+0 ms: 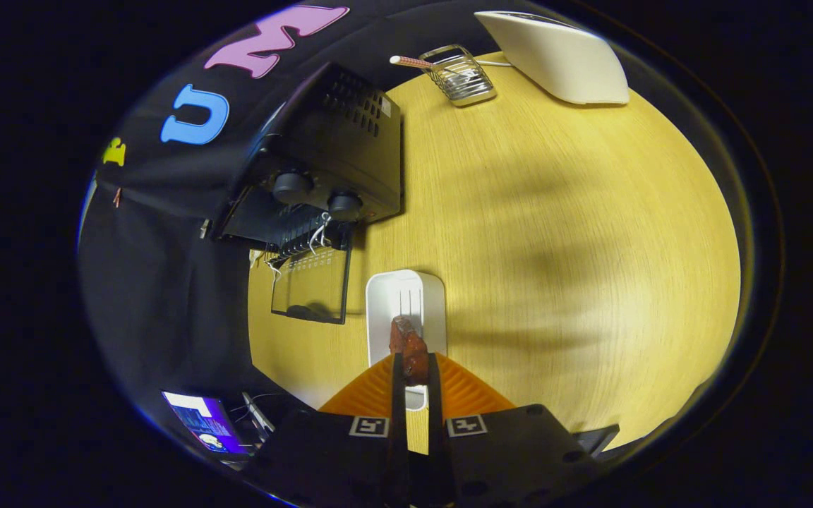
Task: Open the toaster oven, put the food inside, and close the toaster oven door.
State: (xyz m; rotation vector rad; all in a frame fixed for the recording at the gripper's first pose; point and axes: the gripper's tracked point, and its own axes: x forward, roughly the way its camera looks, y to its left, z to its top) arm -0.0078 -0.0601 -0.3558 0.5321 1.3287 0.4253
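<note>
The gripper (415, 367) is clenched on a piece of food (410, 349): both fingers press its sides, and the lumpy, reddish-brown, glossy chunk sticks out past the fingertips. Ribbed, fan-shaped panels flank the fingers, and two square printed markers sit on the gripper's blocky body behind them.

Directly beneath and just ahead of the fingers lies a white tray (406, 300), an oblong dish with rounded corners, a raised rim and a few thin grooves in its floor. The food hangs over the tray's near half; whether it touches the tray cannot be told.

Ahead and to the left of the fingers stands the toaster oven (339, 152), a black metal box with rows of vent slots in its casing and two round knobs on its front. Its glass door (311, 286) is swung open and lies flat toward the gripper, just beside the tray's left edge, the dark-framed pane showing the table through it. A thin white cord hangs at the door's hinge.

All of this rests on a pale wooden table (555, 233) with fine straight grain. Far beyond the fingers sit a small wire basket (459, 74) holding a striped straw, and a smooth white rounded object (555, 56) to its right.
</note>
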